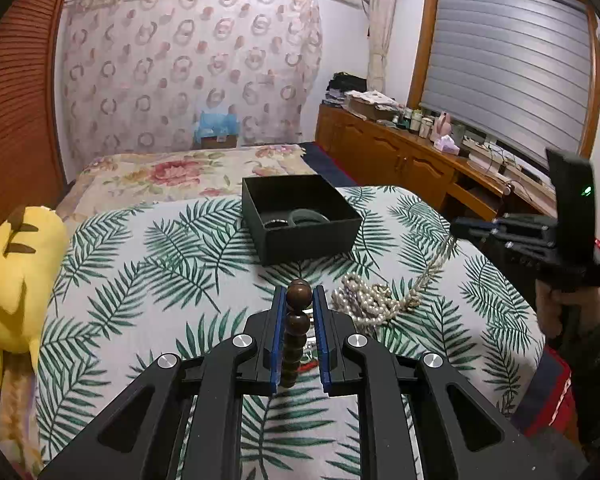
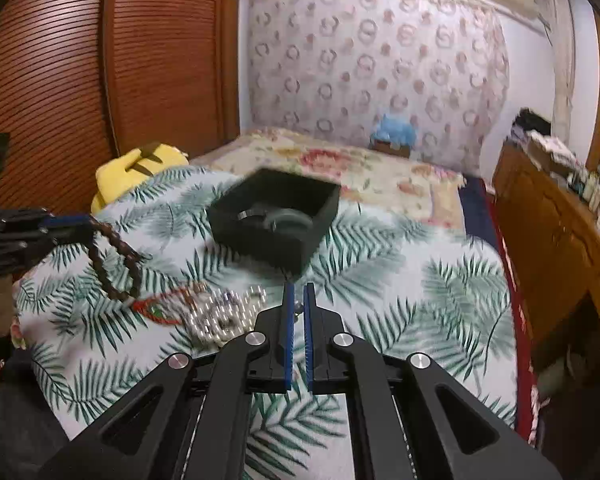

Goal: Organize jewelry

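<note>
Brown bead bracelet (image 1: 298, 320) hangs clamped between the left gripper's (image 1: 299, 294) jaws.

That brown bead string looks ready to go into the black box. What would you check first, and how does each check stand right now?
1. Bead string gripped in the left gripper jaws: ok.
2. String lifted off the bedspread: ok; it hangs free in the right view.
3. Box open: ok.
4. Room in the box: ok; only two bangles inside.
5. Right gripper holds a pale strand from the pile: ok; its jaws are shut on it.
6. Strands tangled with each other: cannot tell.
</note>
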Motion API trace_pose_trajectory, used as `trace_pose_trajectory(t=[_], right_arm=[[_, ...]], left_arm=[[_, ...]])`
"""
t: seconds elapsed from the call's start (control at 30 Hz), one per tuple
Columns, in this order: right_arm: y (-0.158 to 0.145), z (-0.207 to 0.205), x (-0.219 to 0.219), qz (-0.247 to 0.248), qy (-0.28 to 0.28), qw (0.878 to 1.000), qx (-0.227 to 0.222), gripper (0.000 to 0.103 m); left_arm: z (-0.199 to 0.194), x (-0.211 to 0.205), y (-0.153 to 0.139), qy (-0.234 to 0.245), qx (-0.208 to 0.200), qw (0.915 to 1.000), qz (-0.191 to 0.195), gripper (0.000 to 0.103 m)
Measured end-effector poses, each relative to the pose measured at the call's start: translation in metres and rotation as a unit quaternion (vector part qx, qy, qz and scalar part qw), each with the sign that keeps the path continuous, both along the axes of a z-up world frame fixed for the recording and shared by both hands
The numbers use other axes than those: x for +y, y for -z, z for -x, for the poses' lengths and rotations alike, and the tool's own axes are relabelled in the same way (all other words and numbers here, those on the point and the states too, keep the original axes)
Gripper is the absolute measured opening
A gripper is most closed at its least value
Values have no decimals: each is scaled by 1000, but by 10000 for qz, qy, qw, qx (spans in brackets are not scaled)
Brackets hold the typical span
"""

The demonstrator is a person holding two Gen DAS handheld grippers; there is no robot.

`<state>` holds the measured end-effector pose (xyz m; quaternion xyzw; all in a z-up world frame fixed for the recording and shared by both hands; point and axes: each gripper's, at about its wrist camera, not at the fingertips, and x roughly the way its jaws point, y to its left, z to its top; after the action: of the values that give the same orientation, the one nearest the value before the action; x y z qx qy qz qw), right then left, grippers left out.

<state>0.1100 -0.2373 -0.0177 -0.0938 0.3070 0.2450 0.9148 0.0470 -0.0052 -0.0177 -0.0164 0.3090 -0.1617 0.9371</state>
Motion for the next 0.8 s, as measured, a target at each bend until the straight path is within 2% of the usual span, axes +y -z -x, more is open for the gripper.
trace_pose_trajectory(t=[0.4,0.8], right_arm=[[-62,0,19,100,-128,9974,-701,5],[-122,3,25,76,-169,9907,-1346,5]], left_arm=[[-14,-3,-27,36,-331,9994,-127,13],[-17,-4,-37,28,-455,9989,-122,13]])
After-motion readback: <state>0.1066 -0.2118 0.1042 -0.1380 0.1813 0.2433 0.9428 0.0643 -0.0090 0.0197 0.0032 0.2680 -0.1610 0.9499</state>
